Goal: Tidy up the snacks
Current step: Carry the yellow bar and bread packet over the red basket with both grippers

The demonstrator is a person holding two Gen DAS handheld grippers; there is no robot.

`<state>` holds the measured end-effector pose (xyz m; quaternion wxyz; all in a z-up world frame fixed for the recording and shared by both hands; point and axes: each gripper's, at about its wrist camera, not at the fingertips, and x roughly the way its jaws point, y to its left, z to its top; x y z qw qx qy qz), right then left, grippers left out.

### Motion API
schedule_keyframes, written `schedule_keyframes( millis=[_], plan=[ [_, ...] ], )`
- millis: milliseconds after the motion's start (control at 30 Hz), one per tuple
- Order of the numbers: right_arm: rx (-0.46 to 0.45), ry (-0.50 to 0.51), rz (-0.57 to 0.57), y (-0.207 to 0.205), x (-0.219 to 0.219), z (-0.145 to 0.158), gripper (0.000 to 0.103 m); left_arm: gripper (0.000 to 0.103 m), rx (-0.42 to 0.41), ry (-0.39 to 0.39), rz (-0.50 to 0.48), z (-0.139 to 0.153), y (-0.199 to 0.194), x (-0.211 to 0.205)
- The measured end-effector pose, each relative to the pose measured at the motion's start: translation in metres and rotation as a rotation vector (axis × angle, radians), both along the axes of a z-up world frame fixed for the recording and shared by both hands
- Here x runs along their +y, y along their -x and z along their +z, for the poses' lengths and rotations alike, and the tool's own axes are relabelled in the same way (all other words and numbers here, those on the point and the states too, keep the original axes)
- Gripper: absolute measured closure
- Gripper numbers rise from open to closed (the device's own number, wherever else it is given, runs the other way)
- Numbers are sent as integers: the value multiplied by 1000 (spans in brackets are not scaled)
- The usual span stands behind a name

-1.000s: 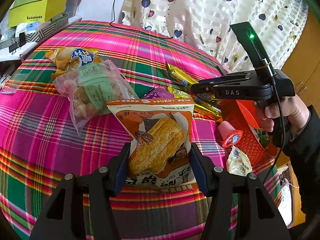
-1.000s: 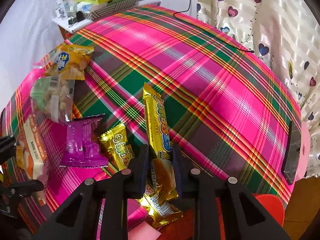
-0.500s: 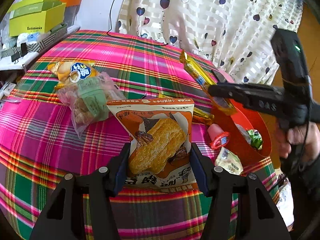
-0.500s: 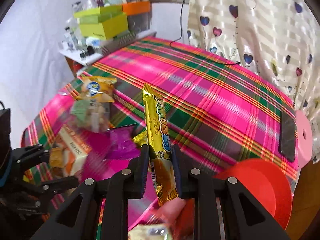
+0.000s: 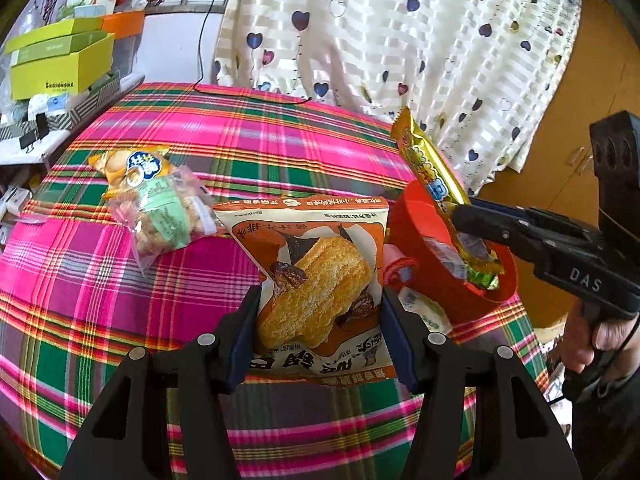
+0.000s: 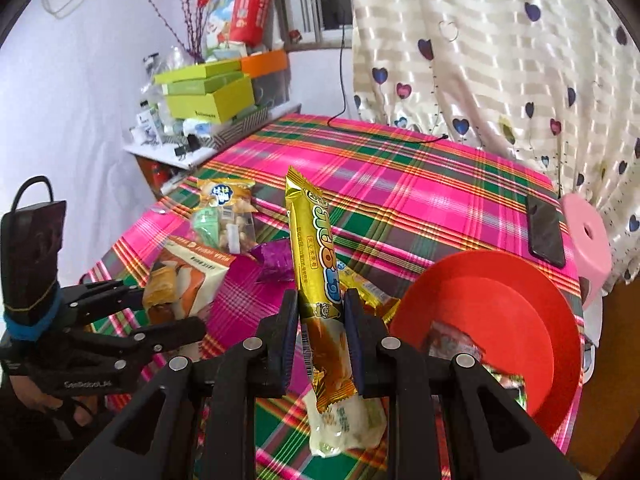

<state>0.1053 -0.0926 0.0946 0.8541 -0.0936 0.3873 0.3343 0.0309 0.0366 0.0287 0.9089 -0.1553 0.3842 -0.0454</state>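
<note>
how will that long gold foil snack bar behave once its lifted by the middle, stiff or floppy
Probably fairly stiff: the long gold foil snack bar sticks up straight above the right gripper, with no droop. Likely light, since a pinch on its narrow sides carries it. The glossy foil looks slippery, so it may slide or swivel between the pads when tilted toward the red plastic basket.

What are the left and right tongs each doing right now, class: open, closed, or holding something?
Left tongs: closed on the orange rice-cracker packet, lifted off the table.
Right tongs: closed on the long gold snack bar, beside the red basket.
</note>
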Motion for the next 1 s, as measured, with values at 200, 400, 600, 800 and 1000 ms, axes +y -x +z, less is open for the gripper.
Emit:
schedule_keyframes(
  millis=[200,400,600,800,1000],
  plan=[
    [-16,-20,-33,13,-20,6,83,45,-18,-9,-32,8,1,-16],
    [-29,-38,-55,20,-34,11,83,45,-25,-17,-56,13,0,-28],
    [-32,-55,-81,25,-47,12,83,45,-29,-26,-78,18,-4,-38],
    [-38,-66,-119,23,-64,15,83,45,-28,-29,-97,19,-9,-44],
    [-40,-72,-162,16,-82,16,83,45,-36,-33,-109,22,-17,-50]
  ],
)
